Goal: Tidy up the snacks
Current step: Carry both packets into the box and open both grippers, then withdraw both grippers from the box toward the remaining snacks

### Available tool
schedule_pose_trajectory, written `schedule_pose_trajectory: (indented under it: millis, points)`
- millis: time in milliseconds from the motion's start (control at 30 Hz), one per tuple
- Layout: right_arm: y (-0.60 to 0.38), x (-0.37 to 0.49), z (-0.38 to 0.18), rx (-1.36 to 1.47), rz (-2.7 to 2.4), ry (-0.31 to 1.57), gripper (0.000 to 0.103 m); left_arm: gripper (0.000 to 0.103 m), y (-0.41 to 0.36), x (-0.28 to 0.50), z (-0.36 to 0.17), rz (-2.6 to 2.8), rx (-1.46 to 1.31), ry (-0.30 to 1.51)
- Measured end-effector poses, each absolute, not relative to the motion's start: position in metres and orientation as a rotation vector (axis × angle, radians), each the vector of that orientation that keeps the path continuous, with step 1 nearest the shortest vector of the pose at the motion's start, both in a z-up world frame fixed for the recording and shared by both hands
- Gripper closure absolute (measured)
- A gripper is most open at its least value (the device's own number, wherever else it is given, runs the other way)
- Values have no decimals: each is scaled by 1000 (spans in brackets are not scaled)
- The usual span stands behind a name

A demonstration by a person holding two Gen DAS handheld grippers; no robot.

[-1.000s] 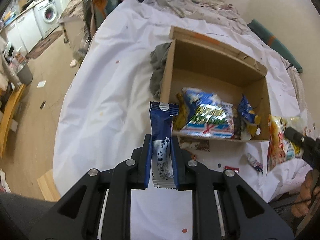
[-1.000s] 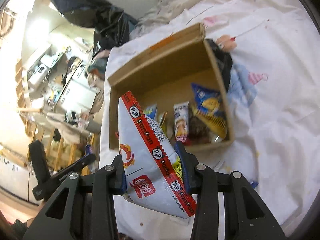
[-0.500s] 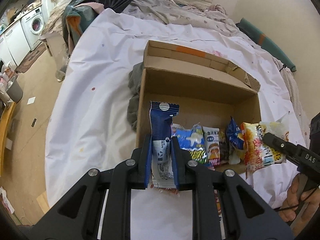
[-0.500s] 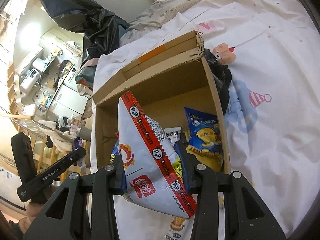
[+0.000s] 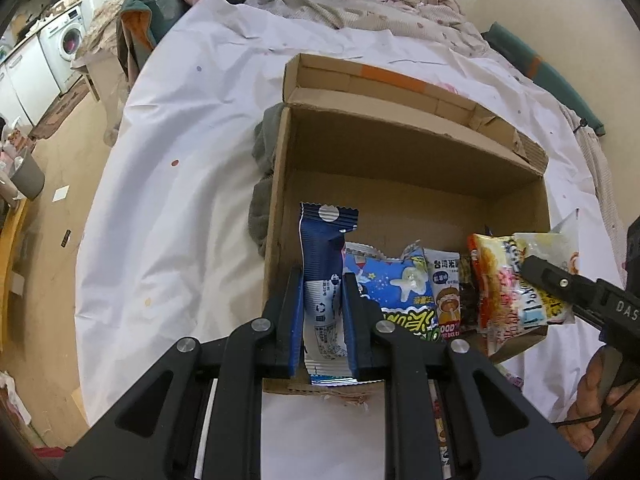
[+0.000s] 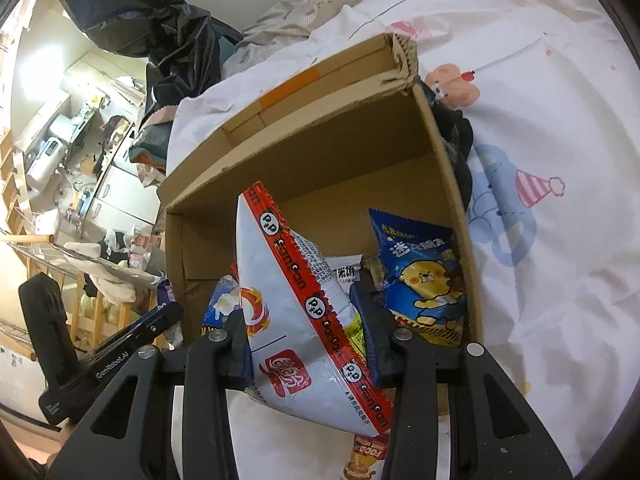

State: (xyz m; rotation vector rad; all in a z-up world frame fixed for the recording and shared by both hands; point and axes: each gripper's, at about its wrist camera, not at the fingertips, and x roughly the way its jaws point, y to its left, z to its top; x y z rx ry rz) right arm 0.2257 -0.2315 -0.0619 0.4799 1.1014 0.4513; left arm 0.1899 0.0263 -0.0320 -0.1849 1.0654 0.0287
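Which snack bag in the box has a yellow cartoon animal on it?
The blue bag standing by the cardboard box's right wall; the other packets show no such yellow character.

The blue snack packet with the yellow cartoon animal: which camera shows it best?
The right wrist view: the blue snack packet stands against the cardboard box's right wall, its cartoon front facing the camera. In the left wrist view it is mostly hidden behind other snacks, so I cannot pick it out.

White sheet-covered bed (image 5: pixel 192 168) fills middle; crumpled pinkish patterned blanket (image 5: pixel 360 4) at far edge against plain cream wall (image 5: pixel 540 4). Black plastic bag (image 6: pixel 132 20) past far left corner. Tan wooden floor (image 5: pixel 52 208) along left edge. White front-loading washing machine (image 5: pixel 66 42) and white cabinets (image 5: pixel 20 84) far left, brightly lit.
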Motion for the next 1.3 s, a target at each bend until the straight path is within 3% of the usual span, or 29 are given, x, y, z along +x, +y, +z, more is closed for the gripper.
schedule_pose_trajectory:
  millis: [167, 233, 267, 300, 333, 400, 467, 1300]
  points:
    - [-229, 230, -69, 502, 448, 1124, 51, 88, 23, 188, -28, 22, -168, 1041]
    - [-229, 229, -66, 505, 440, 1107, 30, 84, 21, 189, -26, 10, -166, 1043]
    - [-230, 228, -63, 503, 434, 1094, 25, 77, 20, 189, -25, 3, -170, 1043]
    - [-230, 226, -61, 499, 430, 1079, 20, 63, 20, 188, -25, 0, -173, 1042]
    - [-232, 225, -57, 484, 418, 1062, 20, 55, 20, 187, -23, -2, -176, 1037]
    - [-234, 223, -54, 458, 398, 1045, 20, 29, 21, 184, -19, -1, -190, 1020]
    - [-236, 223, -53, 466, 404, 1047, 20, 20, 23, 183, -15, -4, -213, 1006]
    - [-269, 194, -40, 530, 371, 1030, 20, 19, 55, 155, -5, 69, -298, 975]
